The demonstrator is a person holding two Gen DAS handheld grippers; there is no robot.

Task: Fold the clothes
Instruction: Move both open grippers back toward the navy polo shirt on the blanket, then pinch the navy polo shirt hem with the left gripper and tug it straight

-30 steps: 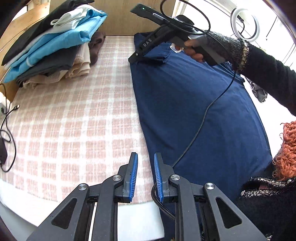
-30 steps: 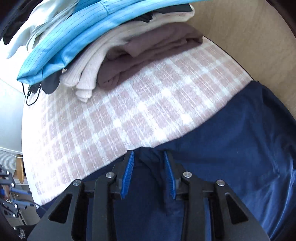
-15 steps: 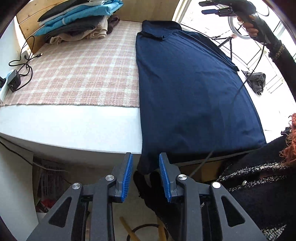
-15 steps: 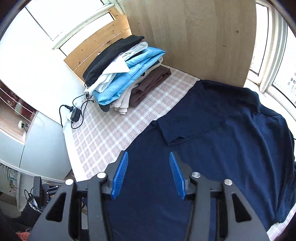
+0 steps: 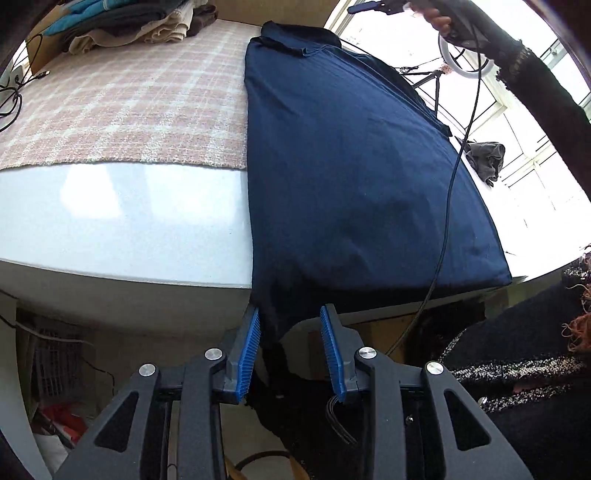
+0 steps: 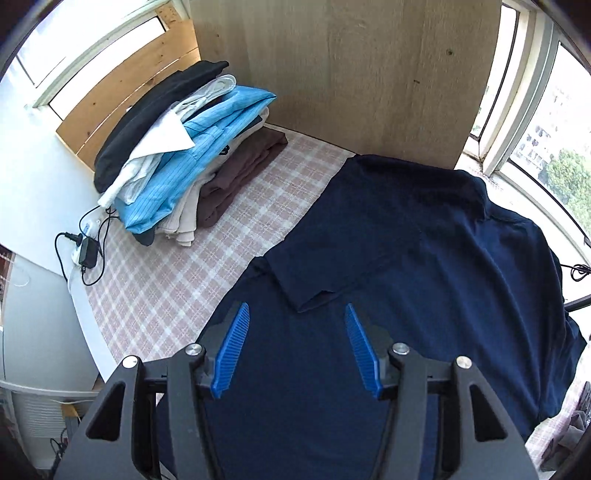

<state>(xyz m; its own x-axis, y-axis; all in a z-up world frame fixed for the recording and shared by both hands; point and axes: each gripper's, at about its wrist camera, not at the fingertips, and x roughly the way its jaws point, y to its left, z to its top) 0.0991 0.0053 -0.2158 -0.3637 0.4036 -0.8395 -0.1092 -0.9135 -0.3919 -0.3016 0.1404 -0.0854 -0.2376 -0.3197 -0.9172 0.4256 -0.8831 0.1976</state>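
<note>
A navy polo shirt (image 5: 343,155) lies flat along the right side of the table, collar at the far end; it also shows in the right wrist view (image 6: 424,258). Its near hem hangs over the table's front edge. My left gripper (image 5: 290,347) is open below that edge, with the hanging corner of the hem between its blue pads. My right gripper (image 6: 295,350) is open and empty, held high above the shirt near the collar; it also appears at the top of the left wrist view (image 5: 373,5).
A stack of folded clothes (image 6: 184,155) sits at the far left corner on the pink checked cloth (image 6: 184,269). A charger and cables (image 6: 86,251) lie by the table's left edge. A wooden panel (image 6: 351,74) backs the table. A cable (image 5: 454,177) crosses the shirt.
My left gripper has pulled back off the table and dropped below its front edge to the shirt's hanging hem. My right gripper has let go of the collar and risen well above the shirt.
</note>
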